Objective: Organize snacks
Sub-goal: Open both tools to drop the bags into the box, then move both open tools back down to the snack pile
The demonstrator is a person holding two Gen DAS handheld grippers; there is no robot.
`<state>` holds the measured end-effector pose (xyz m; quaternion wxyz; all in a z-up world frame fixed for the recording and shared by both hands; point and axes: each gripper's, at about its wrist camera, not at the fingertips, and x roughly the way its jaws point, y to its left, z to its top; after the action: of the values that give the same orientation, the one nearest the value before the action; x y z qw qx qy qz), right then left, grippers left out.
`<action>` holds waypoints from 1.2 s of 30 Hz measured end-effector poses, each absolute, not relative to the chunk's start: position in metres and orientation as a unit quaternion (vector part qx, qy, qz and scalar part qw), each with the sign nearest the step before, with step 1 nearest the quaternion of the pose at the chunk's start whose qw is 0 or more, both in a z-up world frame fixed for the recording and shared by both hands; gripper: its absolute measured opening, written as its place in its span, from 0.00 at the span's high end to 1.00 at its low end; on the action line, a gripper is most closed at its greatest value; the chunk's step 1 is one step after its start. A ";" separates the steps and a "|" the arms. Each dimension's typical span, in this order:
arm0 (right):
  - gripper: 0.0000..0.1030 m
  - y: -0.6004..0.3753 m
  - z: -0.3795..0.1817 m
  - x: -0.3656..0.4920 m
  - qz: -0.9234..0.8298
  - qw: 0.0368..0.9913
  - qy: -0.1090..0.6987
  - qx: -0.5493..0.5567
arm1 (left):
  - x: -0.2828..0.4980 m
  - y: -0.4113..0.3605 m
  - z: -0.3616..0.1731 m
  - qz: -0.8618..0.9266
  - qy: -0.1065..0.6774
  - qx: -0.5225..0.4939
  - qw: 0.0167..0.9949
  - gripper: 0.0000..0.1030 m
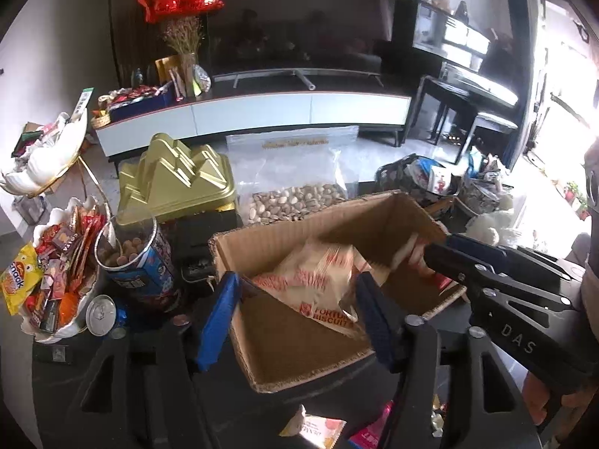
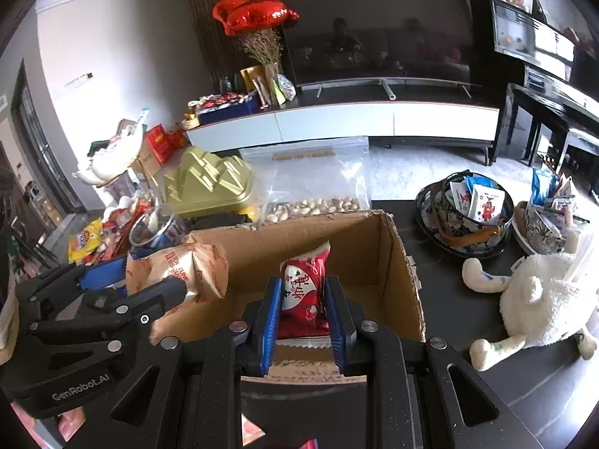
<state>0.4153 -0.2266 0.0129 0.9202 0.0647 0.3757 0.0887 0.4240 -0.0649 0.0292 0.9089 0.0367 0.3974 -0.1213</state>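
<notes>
In the left wrist view my left tool (image 1: 297, 284) sits low centre over the open box (image 1: 337, 220). The biscuit bag (image 1: 318, 280) is between its blue pads. I see a sliver of box between the bag and the pad on the frame's left, so the tool looks released, with its pads wide.

The right wrist view shows the same tool (image 2: 149, 280) from the side at lower left. Here the bag (image 2: 187, 265) stands up at the box's (image 2: 397, 262) left wall.

My right tool (image 2: 303, 307) is clenched on a red packet (image 2: 305, 292), both pads pressed to its sides, inside the box at frame centre. From the left camera that tool (image 1: 430, 258) only pokes in from the right. The box wall hides most of its packet (image 1: 411, 252).

Only the right view shows the plush sheep (image 2: 539, 299) on the bench (image 2: 449, 273). Only the left shows the can (image 1: 101, 314) at lower left.
</notes>
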 end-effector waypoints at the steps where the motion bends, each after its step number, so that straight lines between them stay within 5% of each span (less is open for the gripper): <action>1: 0.70 -0.228 0.011 0.416 0.085 0.920 0.378 0.064 | 0.425 -0.064 0.029 -0.116 0.396 0.038 0.910 0.23; 18: 0.58 -0.227 0.028 0.341 0.086 0.932 0.348 0.054 | 0.329 -0.050 0.063 -0.077 0.312 0.081 0.943 0.15; 36: 0.58 -0.203 0.016 0.264 0.095 0.927 0.361 0.043 | 0.266 -0.026 0.039 -0.101 0.359 0.051 0.927 0.15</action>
<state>0.2639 -0.2033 0.0163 0.9266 0.0425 0.3615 0.0946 0.2660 -0.0262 0.0389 0.9265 0.0508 0.3590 -0.1006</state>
